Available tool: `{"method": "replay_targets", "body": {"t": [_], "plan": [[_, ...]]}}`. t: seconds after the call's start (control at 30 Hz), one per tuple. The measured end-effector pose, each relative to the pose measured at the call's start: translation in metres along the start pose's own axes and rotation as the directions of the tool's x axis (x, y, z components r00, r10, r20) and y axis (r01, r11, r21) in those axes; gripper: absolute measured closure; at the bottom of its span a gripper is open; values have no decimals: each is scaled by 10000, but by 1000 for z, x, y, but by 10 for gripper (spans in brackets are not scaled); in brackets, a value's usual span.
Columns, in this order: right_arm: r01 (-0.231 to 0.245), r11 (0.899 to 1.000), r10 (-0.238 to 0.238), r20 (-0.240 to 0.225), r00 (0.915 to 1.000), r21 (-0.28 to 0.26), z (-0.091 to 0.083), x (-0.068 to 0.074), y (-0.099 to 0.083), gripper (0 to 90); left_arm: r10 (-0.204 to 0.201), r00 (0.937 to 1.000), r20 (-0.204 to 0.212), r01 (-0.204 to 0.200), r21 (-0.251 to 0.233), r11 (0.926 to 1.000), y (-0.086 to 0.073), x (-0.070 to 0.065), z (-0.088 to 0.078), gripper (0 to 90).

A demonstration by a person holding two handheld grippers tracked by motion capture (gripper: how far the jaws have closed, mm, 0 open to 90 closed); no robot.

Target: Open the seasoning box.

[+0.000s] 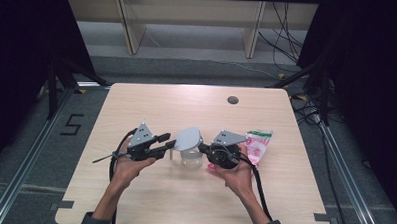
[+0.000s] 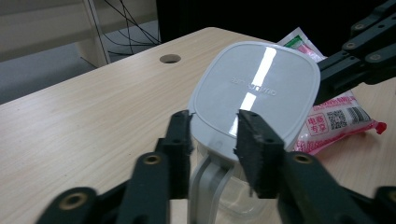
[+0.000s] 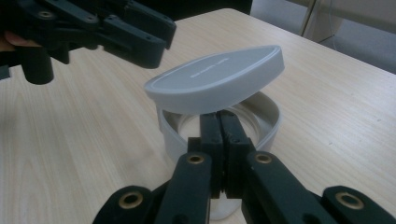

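One clear jar (image 1: 191, 158) with a grey handle sits mid-surface (image 1: 151, 105), and its one grey rounded-square lid (image 1: 187, 138) is hinged up, tilted, high edge toward the left gripper (image 1: 171, 143), low edge toward the right gripper (image 1: 203, 147). The left fingers (image 2: 180, 135) stand partly open on either side of the lid's edge and handle without squeezing, while the right fingers (image 3: 211, 135) are pressed fully together at the jar's rim under the lid, holding nothing I can make out. One pink snack packet (image 1: 258, 144) lies just beyond the right gripper, long axis running away from the person.
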State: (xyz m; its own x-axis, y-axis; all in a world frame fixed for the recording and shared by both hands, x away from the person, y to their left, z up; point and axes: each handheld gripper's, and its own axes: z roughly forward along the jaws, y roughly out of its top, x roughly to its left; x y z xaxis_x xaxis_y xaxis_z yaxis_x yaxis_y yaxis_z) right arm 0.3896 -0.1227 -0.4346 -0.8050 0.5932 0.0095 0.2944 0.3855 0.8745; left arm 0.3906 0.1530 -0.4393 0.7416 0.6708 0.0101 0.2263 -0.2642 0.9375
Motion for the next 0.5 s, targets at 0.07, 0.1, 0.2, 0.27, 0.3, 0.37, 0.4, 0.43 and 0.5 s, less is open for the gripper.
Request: {"method": "replay_targets", "body": {"t": [0.07, 0.1, 0.2, 0.27, 0.3, 0.37, 0.4, 0.43, 0.5], "plan": [[-161, 9999, 161, 91, 9998, 16, 0, 1, 1, 900, 110, 9998, 169, -111, 69, 9999, -2, -4, -4, 523], [-313, 9995, 313, 64, 9995, 1, 0, 3, 2, 900, 370, 9993, 2, -370, 150, 9992, -2, -5, -6, 498], [234, 9988, -227, 161, 9996, -419, 3, 2, 6, 900, 310, 9995, -52, -308, 364, 9989, -10, -9, -11, 428], [53, 9992, -47, 172, 9998, -385, 4, 5, 9, 900, 414, 9990, -152, -407, 418, 9983, -13, -9, -14, 400], [-71, 9999, 72, 63, 10000, -154, 3, 7, 10, 900, 311, 9992, -270, -298, 451, 9985, -15, -10, -14, 385], [23, 9997, -21, 66, 10000, -249, 5, 10, 13, 900, 417, 9986, -329, -398, 567, 9976, -19, -14, -16, 363], [190, 9991, -181, 217, 9996, -385, 7, 11, 15, 900, 405, 9988, -283, -386, 630, 9973, -22, -16, -17, 357], [391, 9990, -386, 233, 9990, -219, 7, 12, 17, 900, 361, 9990, -261, -342, 692, 9970, -26, -18, -18, 345], [317, 9991, -313, 143, 9994, -284, 10, 14, 19, 900, 386, 9988, -311, -359, 832, 9959, -31, -20, -21, 328]]}}
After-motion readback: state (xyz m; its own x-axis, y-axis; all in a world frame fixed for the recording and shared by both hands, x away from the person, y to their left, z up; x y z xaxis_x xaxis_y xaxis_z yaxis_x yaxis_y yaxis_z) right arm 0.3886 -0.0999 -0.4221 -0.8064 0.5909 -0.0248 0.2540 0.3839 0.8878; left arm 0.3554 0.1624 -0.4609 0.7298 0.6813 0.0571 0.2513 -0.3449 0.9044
